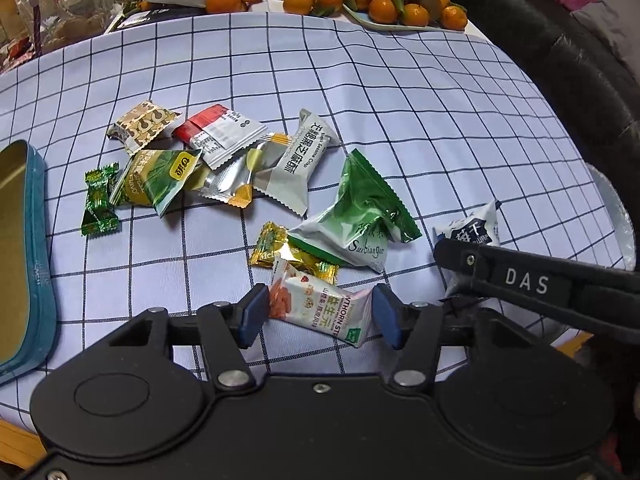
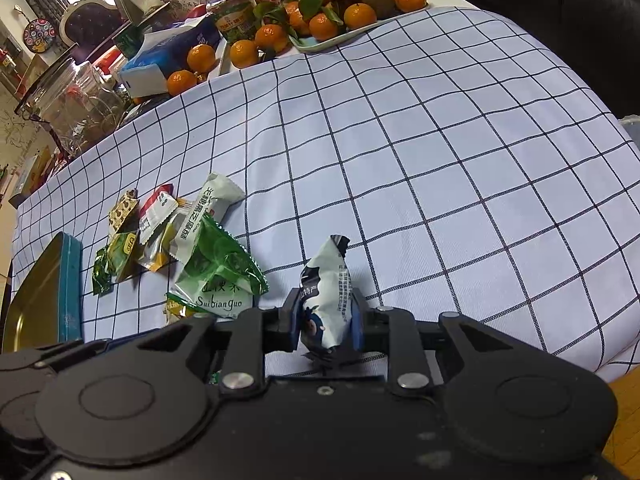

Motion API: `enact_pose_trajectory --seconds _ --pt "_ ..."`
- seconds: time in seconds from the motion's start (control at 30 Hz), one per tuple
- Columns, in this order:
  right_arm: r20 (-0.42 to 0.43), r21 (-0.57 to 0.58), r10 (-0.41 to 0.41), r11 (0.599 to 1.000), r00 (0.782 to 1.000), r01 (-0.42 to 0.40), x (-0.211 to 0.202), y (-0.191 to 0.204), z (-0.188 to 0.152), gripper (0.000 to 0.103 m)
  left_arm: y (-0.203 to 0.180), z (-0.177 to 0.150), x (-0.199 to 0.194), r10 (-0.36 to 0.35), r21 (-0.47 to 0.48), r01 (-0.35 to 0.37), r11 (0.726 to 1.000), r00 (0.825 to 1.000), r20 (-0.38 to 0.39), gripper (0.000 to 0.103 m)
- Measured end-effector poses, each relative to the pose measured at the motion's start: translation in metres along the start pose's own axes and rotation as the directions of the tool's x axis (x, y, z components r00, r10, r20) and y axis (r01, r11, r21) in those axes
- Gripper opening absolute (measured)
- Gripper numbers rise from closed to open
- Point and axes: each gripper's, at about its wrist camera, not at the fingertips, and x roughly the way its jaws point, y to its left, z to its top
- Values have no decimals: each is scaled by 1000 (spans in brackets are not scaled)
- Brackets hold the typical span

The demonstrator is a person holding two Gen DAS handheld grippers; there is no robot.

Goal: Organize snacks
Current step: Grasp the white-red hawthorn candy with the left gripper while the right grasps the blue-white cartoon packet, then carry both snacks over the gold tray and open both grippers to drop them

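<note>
Wrapped snacks lie scattered on a blue checked tablecloth (image 1: 400,92). My left gripper (image 1: 320,316) stands open around a white hawthorn-stick packet (image 1: 320,304), its blue pads at the packet's two ends without squeezing it. Just beyond lie a gold candy (image 1: 276,244) and a green-and-white Suibianguo packet (image 1: 360,216) (image 2: 216,276). My right gripper (image 2: 326,320) is shut on an upright white-and-blue packet (image 2: 326,292) (image 1: 476,228). One black finger of it shows at the right of the left wrist view. A teal tin with a gold inside (image 1: 36,260) (image 2: 72,288) lies at the left.
Further left sit a grey sesame-crisp packet (image 1: 296,160), a red-and-white packet (image 1: 216,132) and a green candy (image 1: 100,200). A tray of mandarins (image 2: 344,4), a tissue pack (image 2: 168,52) and a glass jar (image 2: 68,100) crowd the far edge. A black leather seat (image 1: 580,60) borders the right.
</note>
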Motion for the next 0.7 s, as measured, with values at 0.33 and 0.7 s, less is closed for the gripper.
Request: enact_pose_trajectory --seconds 0.33,0.7 --pt "31 74 54 996 998 -56 -9 -5 1 23 10 -2 -10 16 -30 -16 999 1000 25 48" --pt "102 168 93 980 990 -109 -21 4 12 23 47 3 -47 48 -134 -32 990 992 115 48"
